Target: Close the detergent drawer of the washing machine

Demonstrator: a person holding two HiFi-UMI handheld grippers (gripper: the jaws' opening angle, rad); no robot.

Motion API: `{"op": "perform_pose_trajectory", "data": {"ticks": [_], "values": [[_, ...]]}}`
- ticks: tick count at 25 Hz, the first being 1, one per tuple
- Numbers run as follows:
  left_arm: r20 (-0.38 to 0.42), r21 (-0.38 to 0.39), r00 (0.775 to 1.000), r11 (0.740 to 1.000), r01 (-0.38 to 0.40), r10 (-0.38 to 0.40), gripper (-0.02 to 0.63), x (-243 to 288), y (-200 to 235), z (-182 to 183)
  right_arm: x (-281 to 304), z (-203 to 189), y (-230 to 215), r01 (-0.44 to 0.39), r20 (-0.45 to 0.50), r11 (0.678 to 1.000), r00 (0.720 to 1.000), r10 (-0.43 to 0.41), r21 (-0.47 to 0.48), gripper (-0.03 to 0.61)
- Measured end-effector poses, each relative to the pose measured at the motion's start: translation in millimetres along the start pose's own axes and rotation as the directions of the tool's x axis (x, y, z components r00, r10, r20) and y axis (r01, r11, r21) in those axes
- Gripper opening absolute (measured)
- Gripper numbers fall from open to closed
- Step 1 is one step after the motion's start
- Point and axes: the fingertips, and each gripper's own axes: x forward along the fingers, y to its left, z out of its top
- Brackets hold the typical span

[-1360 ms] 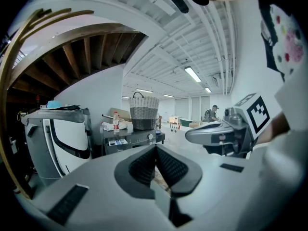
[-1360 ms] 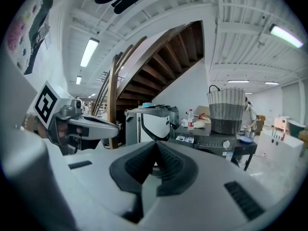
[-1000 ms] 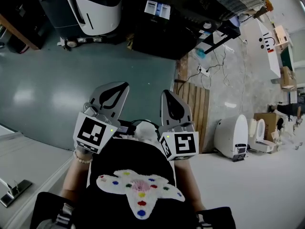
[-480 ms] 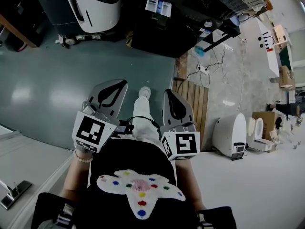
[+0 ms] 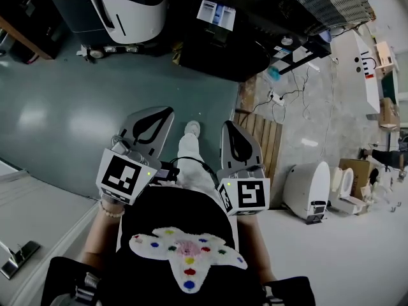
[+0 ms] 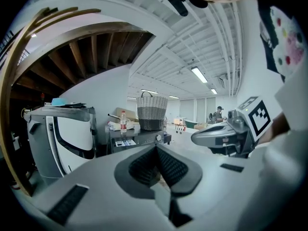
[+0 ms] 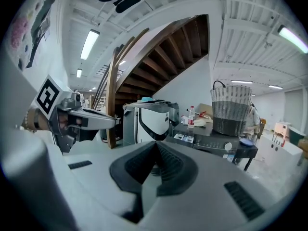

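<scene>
The dark washing machine stands at the far end of the green floor, a few steps ahead. Its white and blue detergent drawer sticks out of the front, open. The drawer shows small in the left gripper view, and the drawer shows again in the right gripper view. My left gripper and right gripper are held side by side at waist height, far short of the machine. Both are shut with nothing between the pads. A woven basket and a bottle sit on top of the machine.
A white and black appliance stands left of the washing machine. A wooden pallet, cables with a power strip and a white toilet-like unit lie to the right. A grey counter runs along my left. My own leg and white shoe show between the grippers.
A leg with a white shoe has swung forward between the grippers. Both grippers have moved forward with the step, still shut, and the washing machine sits slightly lower in view.
</scene>
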Motion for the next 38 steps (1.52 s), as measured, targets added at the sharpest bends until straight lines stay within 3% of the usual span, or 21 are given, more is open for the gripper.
{"op": "perform_pose_trajectory", "data": {"ticks": [27, 38], "values": [[-0.019, 0.013, 0.992, 0.992, -0.123, 0.123, 0.009, 203.9, 79.3, 53.0, 175.5, 37.7, -160.1, -0.15, 0.024, 0.988, 0.988, 0.151, -0.018, 0.003], [-0.028, 0.018, 0.99, 0.99, -0.138, 0.138, 0.009, 242.0, 97.7, 64.8, 207.6, 41.0, -190.0, -0.158, 0.014, 0.987, 0.987, 0.158, -0.009, 0.003]]}}
